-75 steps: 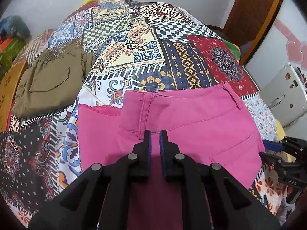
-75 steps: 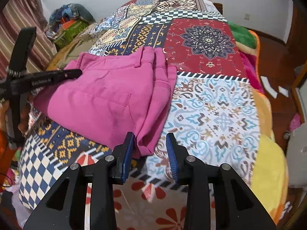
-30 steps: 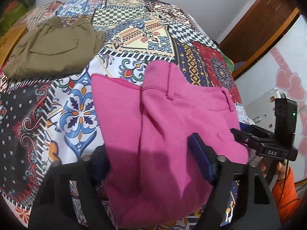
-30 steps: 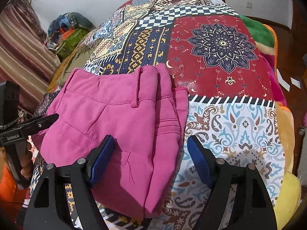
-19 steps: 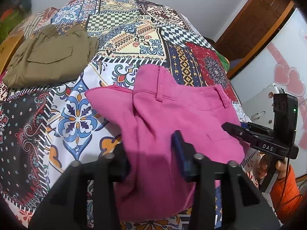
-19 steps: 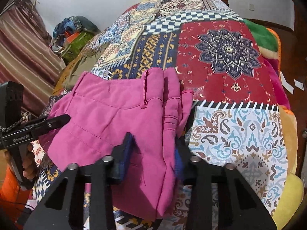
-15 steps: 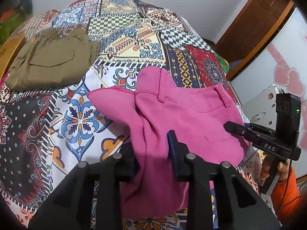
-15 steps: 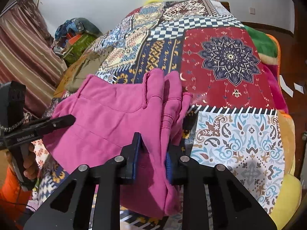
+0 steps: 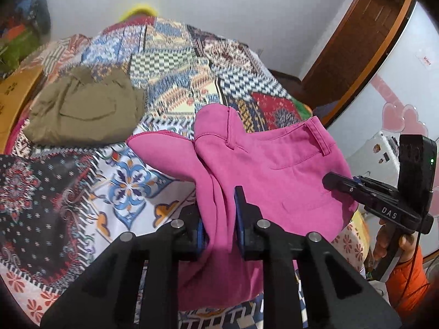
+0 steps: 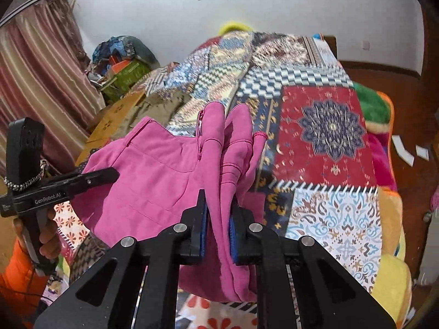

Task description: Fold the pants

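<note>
The folded pink pants [image 9: 269, 170] are lifted off the patchwork bedspread [image 9: 175, 63]. My left gripper [image 9: 219, 219] is shut on one bunched side of them. My right gripper [image 10: 218, 216] is shut on the other side, and the pink pants [image 10: 153, 181] hang between the two with the waistband pointing away. The right gripper also shows at the right of the left wrist view [image 9: 356, 189]. The left gripper shows at the left of the right wrist view [image 10: 82, 178].
Folded olive pants [image 9: 82, 109] lie on the bed at the far left. A cardboard box [image 10: 115, 118] and a pile of clutter [image 10: 123, 63] stand beside the bed by a striped curtain [image 10: 35, 82]. A wooden door [image 9: 356, 54] is at the right.
Both grippers closed from wide open onto the sides of the pink pants and lifted them off the bedspread. The cloth is now bunched between the fingers.
</note>
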A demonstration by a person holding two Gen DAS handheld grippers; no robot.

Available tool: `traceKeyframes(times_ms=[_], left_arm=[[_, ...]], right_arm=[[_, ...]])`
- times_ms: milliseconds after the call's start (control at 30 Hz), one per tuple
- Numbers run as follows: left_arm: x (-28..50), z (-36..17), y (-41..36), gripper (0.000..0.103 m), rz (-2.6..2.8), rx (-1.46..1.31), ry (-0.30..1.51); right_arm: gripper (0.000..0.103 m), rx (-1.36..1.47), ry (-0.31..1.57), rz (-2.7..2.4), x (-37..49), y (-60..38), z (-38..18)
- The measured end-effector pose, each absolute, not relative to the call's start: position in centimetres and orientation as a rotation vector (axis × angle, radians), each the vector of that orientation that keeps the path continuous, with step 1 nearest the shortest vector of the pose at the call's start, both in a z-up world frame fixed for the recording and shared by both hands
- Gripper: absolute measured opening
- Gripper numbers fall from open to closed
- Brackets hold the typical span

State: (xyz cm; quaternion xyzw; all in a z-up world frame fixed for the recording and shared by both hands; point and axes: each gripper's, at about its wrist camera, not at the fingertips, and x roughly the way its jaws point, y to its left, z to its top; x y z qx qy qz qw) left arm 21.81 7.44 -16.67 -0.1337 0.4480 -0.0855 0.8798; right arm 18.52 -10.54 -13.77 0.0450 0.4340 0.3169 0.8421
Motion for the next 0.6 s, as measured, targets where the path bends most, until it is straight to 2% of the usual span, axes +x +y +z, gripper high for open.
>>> traceKeyframes(times_ms=[600], left_arm=[[21.5, -7.7, 16.2, 0.019, -0.073, -0.255, 0.72]], right_arm=[[0.011, 0.065, 0.716, 0.788, 20.8, -1.9, -6.5]])
